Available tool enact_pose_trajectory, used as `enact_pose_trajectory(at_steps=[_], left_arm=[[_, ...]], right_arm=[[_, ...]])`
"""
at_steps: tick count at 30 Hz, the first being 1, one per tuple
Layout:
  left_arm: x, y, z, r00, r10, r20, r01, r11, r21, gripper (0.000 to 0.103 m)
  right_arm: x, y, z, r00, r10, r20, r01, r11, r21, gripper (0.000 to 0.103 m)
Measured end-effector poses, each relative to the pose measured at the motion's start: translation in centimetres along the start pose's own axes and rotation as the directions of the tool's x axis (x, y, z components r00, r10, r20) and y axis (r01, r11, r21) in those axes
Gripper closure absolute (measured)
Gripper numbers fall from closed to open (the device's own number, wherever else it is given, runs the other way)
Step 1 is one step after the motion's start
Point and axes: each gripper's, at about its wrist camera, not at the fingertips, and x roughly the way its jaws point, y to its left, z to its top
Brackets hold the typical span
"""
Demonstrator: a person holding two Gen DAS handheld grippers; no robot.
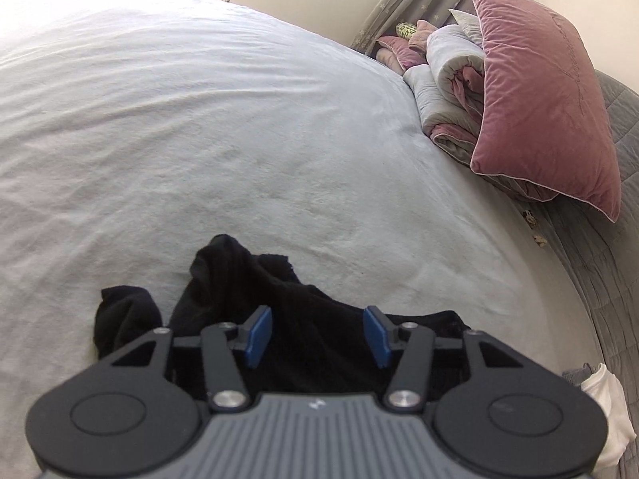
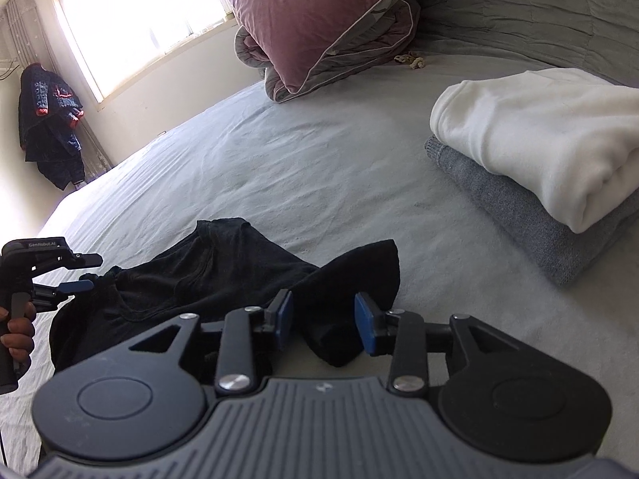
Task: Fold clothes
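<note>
Ribbed grey plastic fills the bottom of both wrist views, the housing of each tool, with black linkage arms and blue rubber pads ahead of it. At the far left of the right wrist view the left gripper (image 2: 78, 275) is seen side-on in a person's hand (image 2: 18, 329); its black body carries white lettering that reads "GenRobot.AI". Its jaws stand released, a clear gap between the blue pads, poised over the black garment (image 2: 191, 279) without pinching it. From its own camera the left gripper (image 1: 317, 337) shows the same: pads apart, dark cloth below them and none clamped.

Soft, matte and crumpled, the black garment lies on the bed (image 2: 279, 167) close to the near edge. In the right wrist view its long axis runs left to right; a rounded neck opening shows at the upper left part and a folded flap reaches to the right. The right gripper (image 2: 323, 319) is likewise released, that flap lying between and below its pads, ungripped.

Pale blue, finely wrinkled sheet covers the bed. Further right sits a stack: a thick folded white garment (image 2: 539, 139) on a grey knitted one (image 2: 519, 219). Behind stands a mauve velvet pillow (image 2: 315, 12) with light piping, against a rolled grey quilt (image 1: 451, 92).
</note>
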Motion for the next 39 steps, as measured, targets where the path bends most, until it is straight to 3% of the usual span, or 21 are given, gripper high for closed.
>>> enact_pose_trajectory(at_steps=[9, 16, 19, 23, 26, 29, 33, 36, 39], left_arm=[[-4.2, 7.9, -0.4, 0.995, 0.092, 0.026, -0.09, 0.993, -0.078, 0.048], [-4.2, 10.1, -1.7, 0.999, 0.05, 0.0, -0.05, 0.991, -0.123, 0.048], [-4.4, 10.0, -1.8, 1.0, 0.012, 0.018, -0.01, 0.995, -0.101, 0.048], [-4.4, 9.6, -1.7, 0.998, 0.022, 0.051, -0.023, 1.0, 0.018, 0.047], [-4.2, 10.1, -1.6, 0.995, 0.039, 0.09, -0.049, 0.993, 0.107, 0.046], [-4.1, 11.5, -1.7, 0.993, 0.056, 0.101, -0.069, 0.989, 0.134, 0.046], [-4.0, 14.1, -2.3, 0.995, 0.012, 0.098, -0.021, 0.996, 0.086, 0.046], [-4.1, 14.9, -3.2, 0.989, -0.037, 0.143, 0.026, 0.997, 0.076, 0.046], [-4.0, 15.0, -4.2, 0.981, -0.064, 0.186, 0.04, 0.99, 0.132, 0.046]], right_arm=[[-0.1, 3.0, -1.0, 0.999, 0.042, -0.032, -0.045, 0.996, -0.079, 0.064], [-0.1, 5.8, -1.7, 0.995, 0.069, -0.078, -0.075, 0.993, -0.088, 0.064], [0.5, 8.3, -1.4, 0.989, 0.104, -0.106, -0.114, 0.989, -0.098, 0.064], [1.8, 13.0, -0.3, 0.98, 0.169, -0.109, -0.182, 0.974, -0.132, 0.064], [3.2, 16.6, 0.4, 0.967, 0.224, -0.118, -0.24, 0.96, -0.143, 0.064], [5.0, 20.2, 0.5, 0.952, 0.275, -0.136, -0.295, 0.943, -0.156, 0.064], [8.0, 24.1, 0.1, 0.926, 0.331, -0.179, -0.36, 0.919, -0.16, 0.064], [10.2, 26.2, -0.6, 0.907, 0.352, -0.233, -0.391, 0.908, -0.152, 0.064], [12.1, 27.3, -1.2, 0.883, 0.36, -0.301, -0.414, 0.899, -0.143, 0.064]])
